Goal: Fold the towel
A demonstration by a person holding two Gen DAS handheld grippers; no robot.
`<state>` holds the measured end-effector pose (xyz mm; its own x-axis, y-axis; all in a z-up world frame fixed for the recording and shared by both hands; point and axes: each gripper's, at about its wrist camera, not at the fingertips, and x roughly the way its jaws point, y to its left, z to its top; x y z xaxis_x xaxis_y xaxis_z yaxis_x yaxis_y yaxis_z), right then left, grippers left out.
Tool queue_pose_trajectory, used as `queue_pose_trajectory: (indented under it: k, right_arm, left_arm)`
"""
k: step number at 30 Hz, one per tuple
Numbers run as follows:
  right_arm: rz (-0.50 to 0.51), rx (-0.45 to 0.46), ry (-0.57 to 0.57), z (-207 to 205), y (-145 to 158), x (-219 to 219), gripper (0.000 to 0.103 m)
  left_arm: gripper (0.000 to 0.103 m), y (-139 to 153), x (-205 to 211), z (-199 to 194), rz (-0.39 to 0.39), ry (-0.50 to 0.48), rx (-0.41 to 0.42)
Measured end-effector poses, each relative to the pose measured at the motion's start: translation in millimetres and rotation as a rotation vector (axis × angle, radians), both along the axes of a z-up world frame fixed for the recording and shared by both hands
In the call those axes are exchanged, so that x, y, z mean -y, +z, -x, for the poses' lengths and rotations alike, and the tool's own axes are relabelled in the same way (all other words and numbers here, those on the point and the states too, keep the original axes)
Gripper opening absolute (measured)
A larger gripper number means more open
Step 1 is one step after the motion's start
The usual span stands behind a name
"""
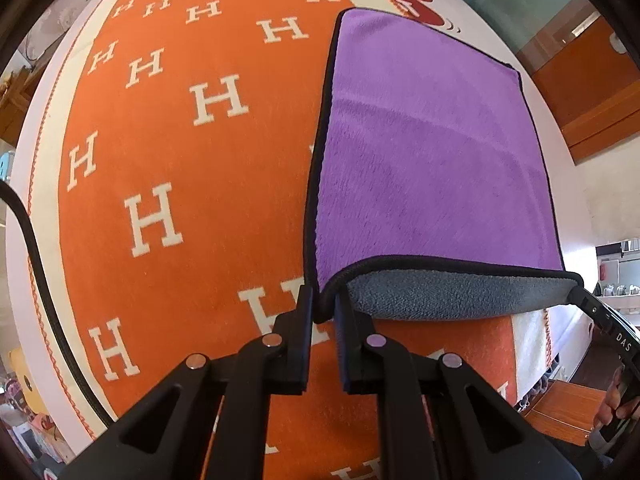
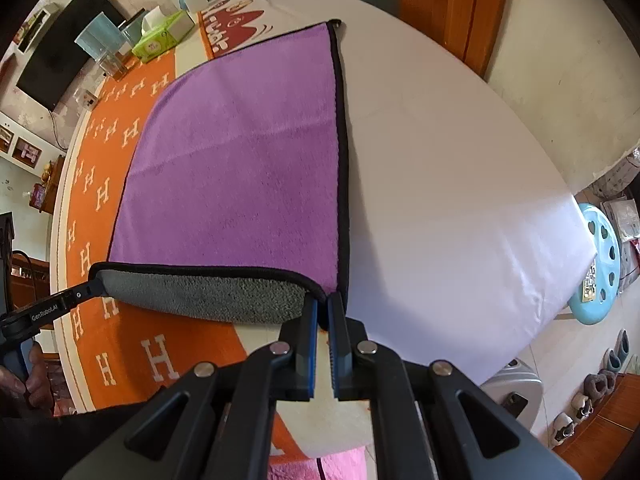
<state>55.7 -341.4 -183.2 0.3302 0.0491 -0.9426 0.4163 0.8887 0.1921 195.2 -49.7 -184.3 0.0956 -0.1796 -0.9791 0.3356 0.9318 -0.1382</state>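
A purple towel (image 1: 432,152) with a black hem and grey underside lies spread on the table; it also shows in the right wrist view (image 2: 240,160). My left gripper (image 1: 323,300) is shut on its near left corner. My right gripper (image 2: 323,304) is shut on its near right corner. Both corners are lifted, so the near edge curls up and shows the grey underside (image 1: 448,292). The right gripper's tip shows at the towel's right corner in the left wrist view (image 1: 580,296). The left gripper's tip shows in the right wrist view (image 2: 86,290).
An orange cloth with white H letters (image 1: 180,160) covers the table's left part, a white cloth (image 2: 460,200) the right. A green tissue box (image 2: 160,36), glasses and a kettle stand at the far end. A blue stool (image 2: 600,264) and shoes are on the floor.
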Motion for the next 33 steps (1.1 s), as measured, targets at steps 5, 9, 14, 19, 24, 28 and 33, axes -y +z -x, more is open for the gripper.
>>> queue_pose_trajectory:
  k: [5, 9, 14, 19, 24, 28, 33]
  right_arm:
    - [0.014, 0.038, -0.007, -3.9, 10.0, 1.5, 0.004]
    - [0.022, 0.071, -0.009, -10.3, 22.5, 5.5, 0.004]
    - [0.040, 0.121, -0.003, -28.7, 42.8, 13.4, 0.004]
    - [0.064, 0.179, 0.011, -52.7, 65.8, 26.1, 0.004]
    - [0.089, 0.229, 0.020, -83.5, 83.6, 40.9, 0.004]
    - [0.119, 0.286, 0.029, -107.7, 97.6, 52.0, 0.004]
    - [0.181, 0.355, 0.034, -137.8, 105.3, 64.3, 0.004]
  left_arm:
    - [0.007, 15.6, 5.0, -4.4, 0.011, -0.017, 0.039]
    - [0.006, 39.9, 9.7, -17.5, 0.030, -0.028, 0.077]
    - [0.006, 62.2, 28.3, -38.4, 0.045, -0.040, 0.129]
    - [0.006, 82.5, 41.2, -66.0, 0.058, -0.033, 0.180]
    - [0.006, 98.7, 55.3, -95.2, 0.096, -0.013, 0.263]
    - [0.005, 107.8, 67.4, -116.4, 0.124, 0.007, 0.336]
    - [0.005, 107.7, 78.5, -134.3, 0.167, 0.040, 0.423]
